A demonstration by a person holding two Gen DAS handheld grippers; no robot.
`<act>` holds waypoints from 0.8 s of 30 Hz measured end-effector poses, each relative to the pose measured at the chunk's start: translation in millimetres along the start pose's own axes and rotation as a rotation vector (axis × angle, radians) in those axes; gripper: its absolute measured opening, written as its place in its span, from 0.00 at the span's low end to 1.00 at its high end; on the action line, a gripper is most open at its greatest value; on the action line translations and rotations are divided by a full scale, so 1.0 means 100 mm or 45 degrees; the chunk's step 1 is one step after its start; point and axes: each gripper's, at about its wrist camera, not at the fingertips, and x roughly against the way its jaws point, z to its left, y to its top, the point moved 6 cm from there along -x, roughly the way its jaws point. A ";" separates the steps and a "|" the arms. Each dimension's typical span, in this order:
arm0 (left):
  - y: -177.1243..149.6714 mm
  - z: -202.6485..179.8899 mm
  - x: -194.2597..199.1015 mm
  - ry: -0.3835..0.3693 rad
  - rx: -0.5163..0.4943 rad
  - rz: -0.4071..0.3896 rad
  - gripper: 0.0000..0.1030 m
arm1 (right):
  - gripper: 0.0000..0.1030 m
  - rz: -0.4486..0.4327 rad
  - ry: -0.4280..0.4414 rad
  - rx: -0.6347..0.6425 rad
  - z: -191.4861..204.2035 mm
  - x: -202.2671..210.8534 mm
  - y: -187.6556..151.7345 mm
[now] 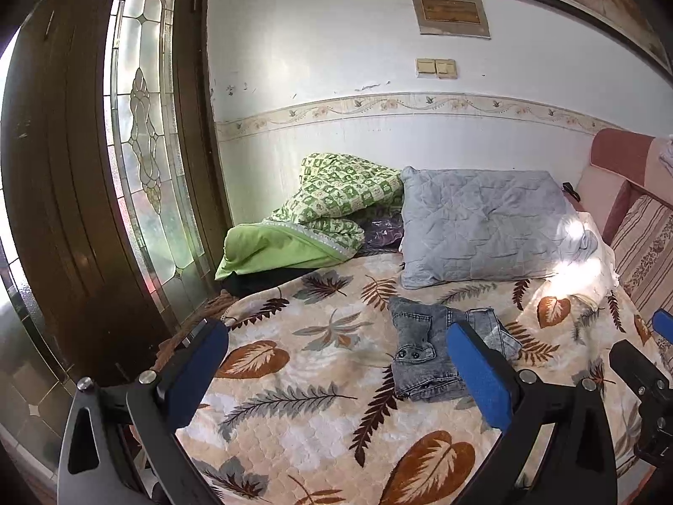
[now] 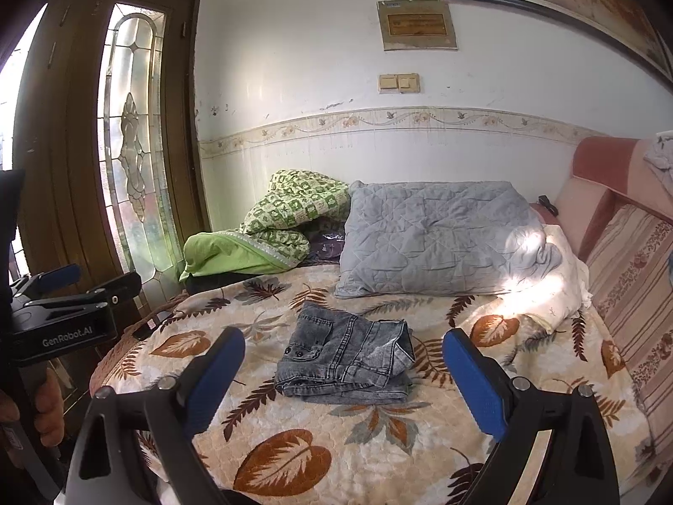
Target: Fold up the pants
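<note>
The small pair of grey washed-denim pants (image 2: 347,357) lies folded into a compact, roughly square bundle on the beige quilted bedspread with brown and grey leaf prints (image 2: 294,433), in front of the pale grey quilted pillow (image 2: 433,240) and well apart from the crumpled green patterned blanket (image 2: 269,227) near the wooden door. The waistband with its two dark snaps faces the near left of the bundle, and one hem corner sticks out loosely at the right edge. The left gripper (image 1: 338,362) and the right gripper (image 2: 345,372) both hang above the bed short of the pants, their blue-padded fingers spread wide and grasping nothing. The folding itself looks essentially done, so this seems to be the finishing step. If anything remains, it would call for tucking or pressing down that loose right corner, approaching low and closing gently so the stacked layers do not slide apart.
</note>
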 end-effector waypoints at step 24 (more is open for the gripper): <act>-0.05 0.03 -0.24 -0.028 0.000 0.029 1.00 | 0.94 0.119 0.044 -0.020 0.15 -0.47 -0.15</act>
